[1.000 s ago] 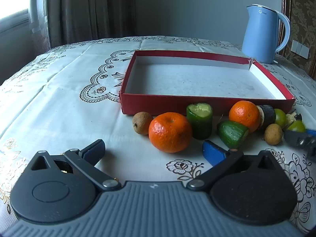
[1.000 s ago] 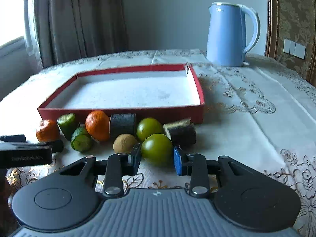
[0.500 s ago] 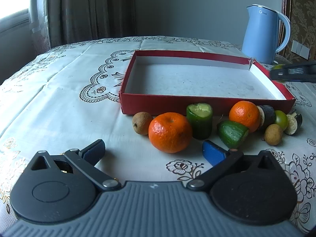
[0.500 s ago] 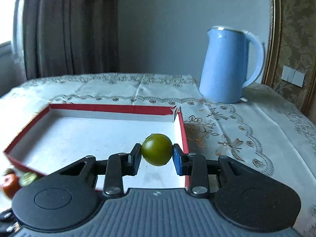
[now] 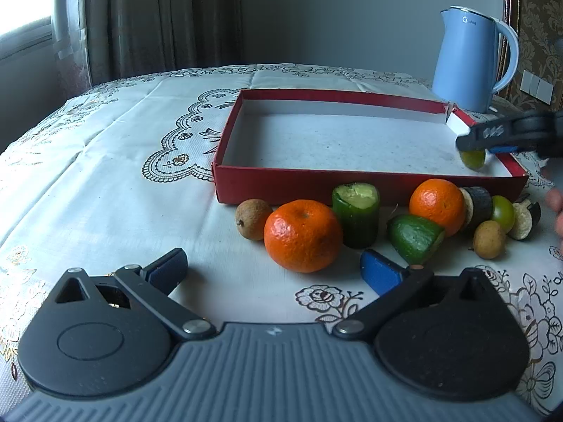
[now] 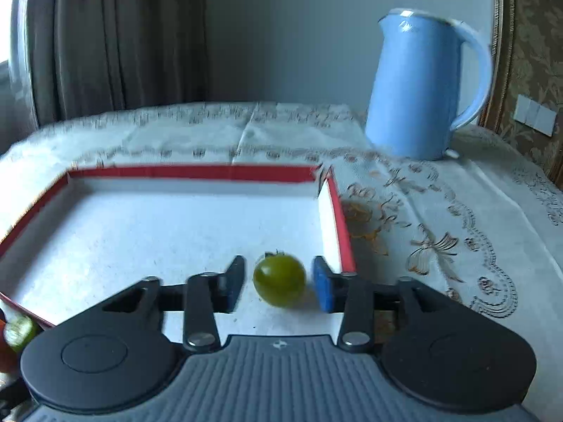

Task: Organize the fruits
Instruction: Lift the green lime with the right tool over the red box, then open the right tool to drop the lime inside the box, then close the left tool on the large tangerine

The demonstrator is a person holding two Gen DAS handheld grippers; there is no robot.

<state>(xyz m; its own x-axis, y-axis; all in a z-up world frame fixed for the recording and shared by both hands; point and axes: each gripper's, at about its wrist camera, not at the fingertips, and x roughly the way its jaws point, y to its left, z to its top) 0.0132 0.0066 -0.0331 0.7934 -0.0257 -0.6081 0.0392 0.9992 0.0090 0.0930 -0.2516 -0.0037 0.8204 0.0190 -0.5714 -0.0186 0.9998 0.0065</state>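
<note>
Underneath, embroidered tablecloth [image 5: 105, 161]; curtained window [image 5: 28, 35]

I work in a home dining room: a table [image 5: 105, 161] under an embroidered tablecloth [image 5: 183, 140], heavy curtains [image 5: 158, 17], a blue electric kettle [image 5: 468, 59], patterned wallpaper [image 5: 542, 17].

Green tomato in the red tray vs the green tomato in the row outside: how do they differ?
The green tomato in the shallow red tray sits alone between the right gripper's open jaws. The green tomato outside lies on the tablecloth, wedged between two dark eggplant pieces, partly hidden. Both are round, glossy, olive-green.
</note>
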